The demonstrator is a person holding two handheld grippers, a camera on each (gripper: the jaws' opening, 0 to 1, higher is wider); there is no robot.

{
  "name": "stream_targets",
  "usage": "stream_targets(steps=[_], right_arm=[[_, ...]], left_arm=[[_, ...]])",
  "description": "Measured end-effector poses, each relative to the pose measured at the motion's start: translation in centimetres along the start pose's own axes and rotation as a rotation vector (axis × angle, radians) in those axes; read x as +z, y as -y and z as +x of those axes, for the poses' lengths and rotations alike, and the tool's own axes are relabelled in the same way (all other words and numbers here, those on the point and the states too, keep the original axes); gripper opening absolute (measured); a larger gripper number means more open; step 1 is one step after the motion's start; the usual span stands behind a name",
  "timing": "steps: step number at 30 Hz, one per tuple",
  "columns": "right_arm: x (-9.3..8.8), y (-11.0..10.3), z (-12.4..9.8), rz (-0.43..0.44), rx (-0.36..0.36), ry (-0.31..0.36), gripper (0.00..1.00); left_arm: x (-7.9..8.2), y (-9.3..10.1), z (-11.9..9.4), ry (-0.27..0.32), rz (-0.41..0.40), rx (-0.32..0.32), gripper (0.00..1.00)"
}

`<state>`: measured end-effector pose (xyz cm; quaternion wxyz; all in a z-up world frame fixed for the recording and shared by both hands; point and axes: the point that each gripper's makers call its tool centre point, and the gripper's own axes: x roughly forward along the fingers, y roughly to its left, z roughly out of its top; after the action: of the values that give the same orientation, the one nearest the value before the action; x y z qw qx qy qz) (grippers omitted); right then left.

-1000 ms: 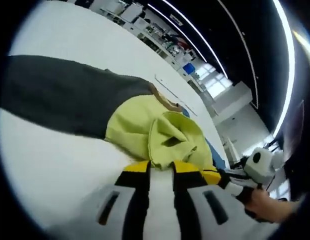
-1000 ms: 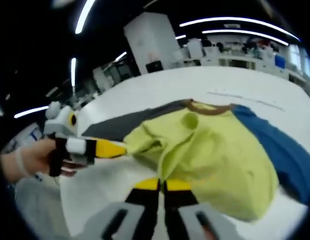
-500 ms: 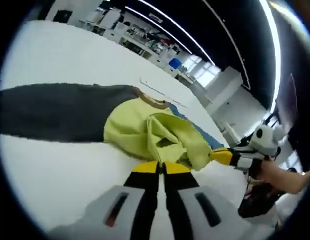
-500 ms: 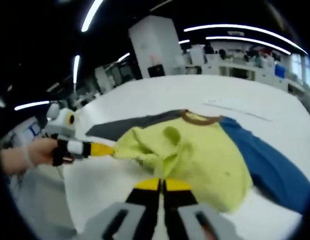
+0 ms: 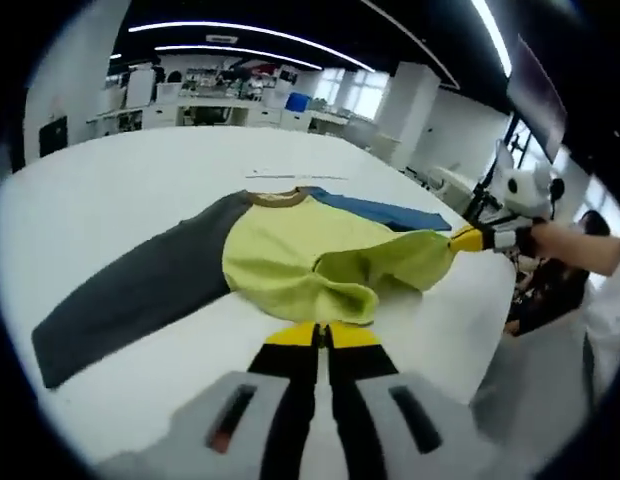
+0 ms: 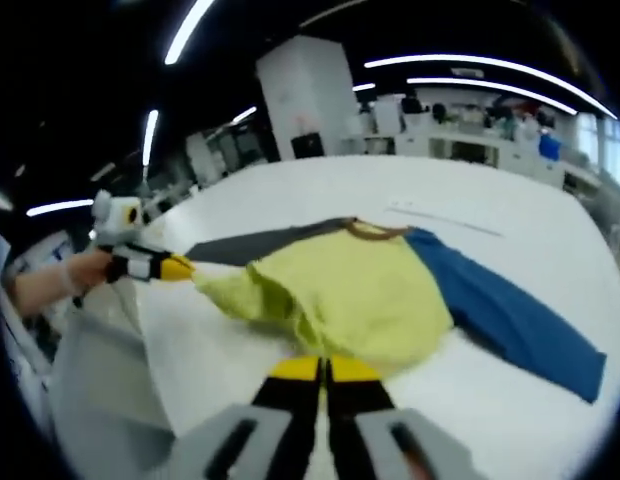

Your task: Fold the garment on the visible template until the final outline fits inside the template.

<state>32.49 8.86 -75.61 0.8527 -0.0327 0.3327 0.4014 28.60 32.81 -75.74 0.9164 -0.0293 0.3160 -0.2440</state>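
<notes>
A long-sleeved shirt [image 5: 290, 245] lies on the white table [image 5: 120, 180], with a yellow-green body, brown collar [image 5: 275, 197], dark grey sleeve [image 5: 130, 290] and blue sleeve [image 5: 380, 210]. My left gripper [image 5: 322, 330] is shut on the bottom hem at one corner. My right gripper [image 5: 455, 240] comes in from the right, shut on the other hem corner. In the right gripper view the shirt [image 6: 360, 290] spreads ahead of my right gripper [image 6: 325, 362], while the left gripper [image 6: 188, 268] holds its corner at the left. The hem hangs stretched between them, lifted off the table.
A thin marked line [image 5: 290, 177] runs across the table beyond the collar, also visible as a line [image 6: 445, 222] in the right gripper view. A hand [image 5: 565, 240] holds the right gripper. The table's near edge [image 6: 140, 340] drops away. Desks and pillars stand far behind.
The two grippers have drawn apart, pulling the bunched hem out into a stretched span. Both cameras have backed away, so the whole shirt and both sleeves now show.
</notes>
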Motion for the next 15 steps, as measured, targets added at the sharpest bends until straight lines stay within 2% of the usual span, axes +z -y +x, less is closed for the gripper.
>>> stream_targets(steps=[3, 6, 7, 11, 15], right_arm=[[-0.6, 0.0, -0.7, 0.011, 0.005, 0.003, 0.00], [-1.4, -0.1, -1.2, 0.016, 0.015, -0.005, 0.00], [-1.7, -0.2, -1.4, 0.013, 0.016, -0.010, 0.00], [-2.8, -0.2, -2.2, 0.023, 0.014, -0.023, 0.00], [-4.0, -0.4, -2.9, 0.001, 0.026, -0.053, 0.00]], left_arm=[[-0.2, 0.5, -1.3, -0.016, 0.035, -0.001, 0.00], [-0.9, -0.2, -2.3, -0.064, 0.126, 0.024, 0.00], [-1.2, 0.1, -2.6, -0.069, 0.161, 0.016, 0.00], [-1.9, 0.9, -3.4, -0.099, 0.186, 0.011, 0.00], [-2.4, 1.6, -4.0, -0.138, 0.284, 0.006, 0.00]])
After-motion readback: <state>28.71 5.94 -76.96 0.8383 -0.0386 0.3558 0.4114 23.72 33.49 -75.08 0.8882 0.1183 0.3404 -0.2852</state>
